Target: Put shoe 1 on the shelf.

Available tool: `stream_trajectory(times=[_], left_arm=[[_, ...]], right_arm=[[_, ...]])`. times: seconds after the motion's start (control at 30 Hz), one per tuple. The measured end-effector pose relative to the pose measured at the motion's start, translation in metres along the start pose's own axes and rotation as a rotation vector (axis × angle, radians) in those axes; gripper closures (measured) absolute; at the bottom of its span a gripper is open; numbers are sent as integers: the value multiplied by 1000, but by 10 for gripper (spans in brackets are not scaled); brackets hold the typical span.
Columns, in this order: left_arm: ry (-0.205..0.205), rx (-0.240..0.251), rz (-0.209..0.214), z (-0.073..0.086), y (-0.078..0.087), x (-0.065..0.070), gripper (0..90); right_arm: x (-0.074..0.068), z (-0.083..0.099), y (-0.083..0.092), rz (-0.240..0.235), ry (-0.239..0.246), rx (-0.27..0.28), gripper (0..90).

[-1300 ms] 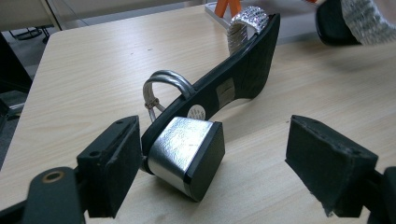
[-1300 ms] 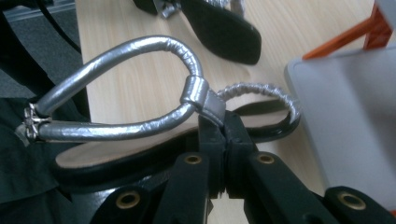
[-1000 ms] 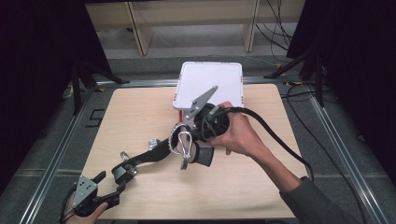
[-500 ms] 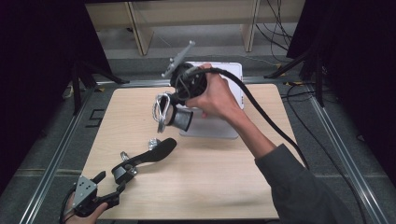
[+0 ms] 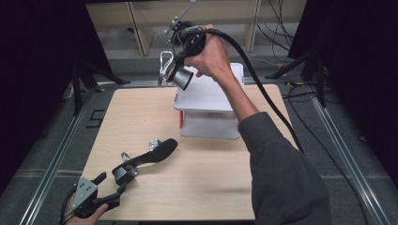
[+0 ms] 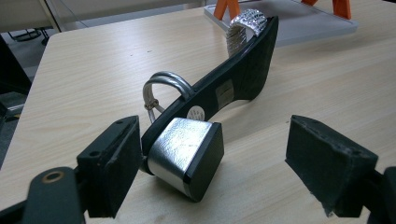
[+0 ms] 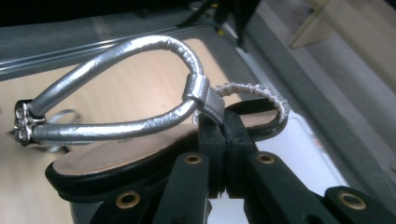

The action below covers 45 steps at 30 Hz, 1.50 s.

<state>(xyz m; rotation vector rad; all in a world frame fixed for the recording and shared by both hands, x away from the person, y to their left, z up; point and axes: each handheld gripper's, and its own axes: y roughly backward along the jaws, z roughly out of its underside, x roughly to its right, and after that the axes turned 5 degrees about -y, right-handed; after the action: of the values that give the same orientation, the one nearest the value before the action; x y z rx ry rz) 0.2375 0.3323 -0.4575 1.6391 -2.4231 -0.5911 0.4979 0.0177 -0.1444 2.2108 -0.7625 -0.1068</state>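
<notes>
- Silver-strapped sandal (image 7: 140,135) is pinched in the clamped right gripper (image 7: 223,140), held high above the white tray (image 5: 206,96).
- Left gripper (image 6: 212,163) gapes wide, the second sandal (image 6: 205,121) lying on its side between its jaws on the wooden table (image 5: 211,183).

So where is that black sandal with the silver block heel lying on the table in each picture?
High view: the black sandal with the silver block heel lies lower left on the table.
Left gripper view: centre, heel between the open jaws.
Right gripper view: I can't pick it out.
Shared landmark: white tray.
</notes>
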Motion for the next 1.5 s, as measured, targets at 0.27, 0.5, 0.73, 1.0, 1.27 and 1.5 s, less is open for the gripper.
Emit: stream_trajectory(times=[0.27,0.5,0.73,1.0,1.27,1.5], left_arm=[[10,23,4,0,0,1,180],[10,11,19,0,0,3,180],[2,7,25,-1,-1,3,180],[-5,7,28,-1,0,4,180],[-10,2,17,-1,0,4,180],[-9,10,20,-1,-1,4,180]], right_arm=[[39,-1,-28,135,-5,-40,888],[63,2,-50,203,-43,-49,888],[73,8,-71,236,-74,-15,887],[67,27,-88,230,-125,13,883],[55,63,-94,158,-136,-47,848],[56,84,-95,115,-159,-51,833]])
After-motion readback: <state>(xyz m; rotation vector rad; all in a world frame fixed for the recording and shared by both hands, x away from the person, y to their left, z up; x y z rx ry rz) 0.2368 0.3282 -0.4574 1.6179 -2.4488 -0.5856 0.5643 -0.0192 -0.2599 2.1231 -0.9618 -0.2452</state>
